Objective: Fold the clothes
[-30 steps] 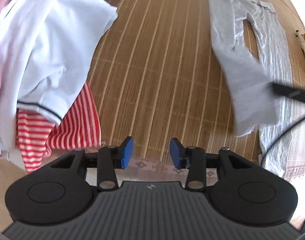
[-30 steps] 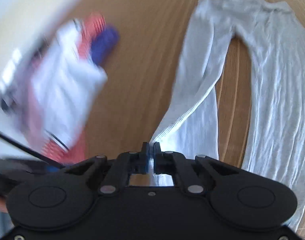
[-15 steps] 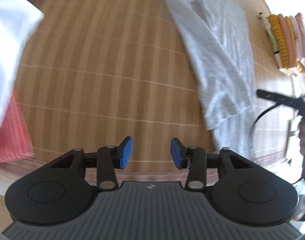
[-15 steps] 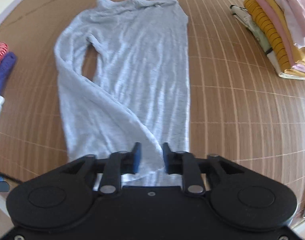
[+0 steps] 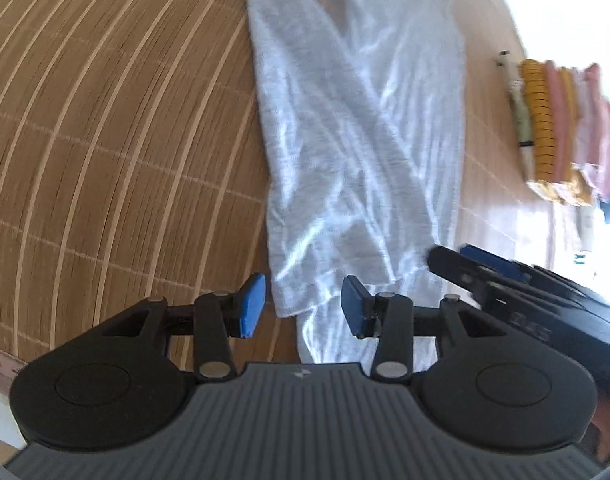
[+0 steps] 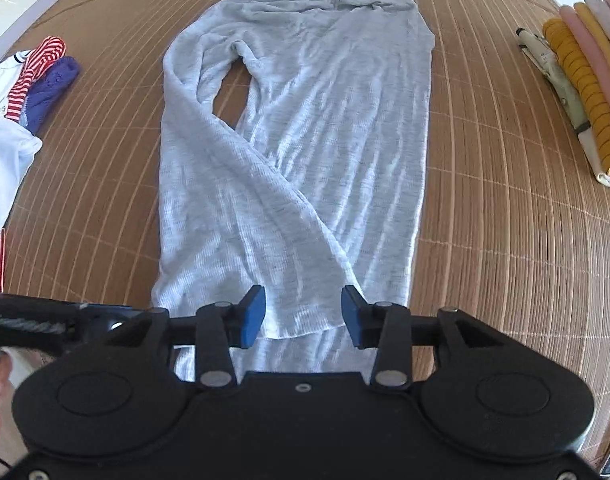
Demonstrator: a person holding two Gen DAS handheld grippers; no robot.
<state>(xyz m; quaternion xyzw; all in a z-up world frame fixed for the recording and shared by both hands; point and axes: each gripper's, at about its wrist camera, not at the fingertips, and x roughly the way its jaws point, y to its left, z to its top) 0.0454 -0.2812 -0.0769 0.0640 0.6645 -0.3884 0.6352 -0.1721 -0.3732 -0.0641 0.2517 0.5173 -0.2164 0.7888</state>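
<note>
A light grey long-sleeved top (image 6: pixel 305 140) lies lengthwise on the bamboo mat (image 6: pixel 485 240), sides folded in, one sleeve laid diagonally across the body. My right gripper (image 6: pixel 303 312) hovers over that sleeve's cuff; its jaws are opening, and the cloth lies below the blue pads, not pinched. In the left wrist view the same top (image 5: pixel 357 140) fills the middle. My left gripper (image 5: pixel 303 306) stands open above its near left corner, holding nothing. The right gripper (image 5: pixel 449 260) shows at the right edge there.
A stack of folded clothes (image 6: pixel 585 92) in yellow, pink and cream sits at the right, also seen as the stack (image 5: pixel 561 132). A loose pile of white, red-striped and purple garments (image 6: pixel 21 96) lies at the left. Bare mat surrounds the top.
My right gripper carried the sleeve across the body, then let it go as its jaws parted. My left gripper swung right, from the loose pile to the top's near corner.
</note>
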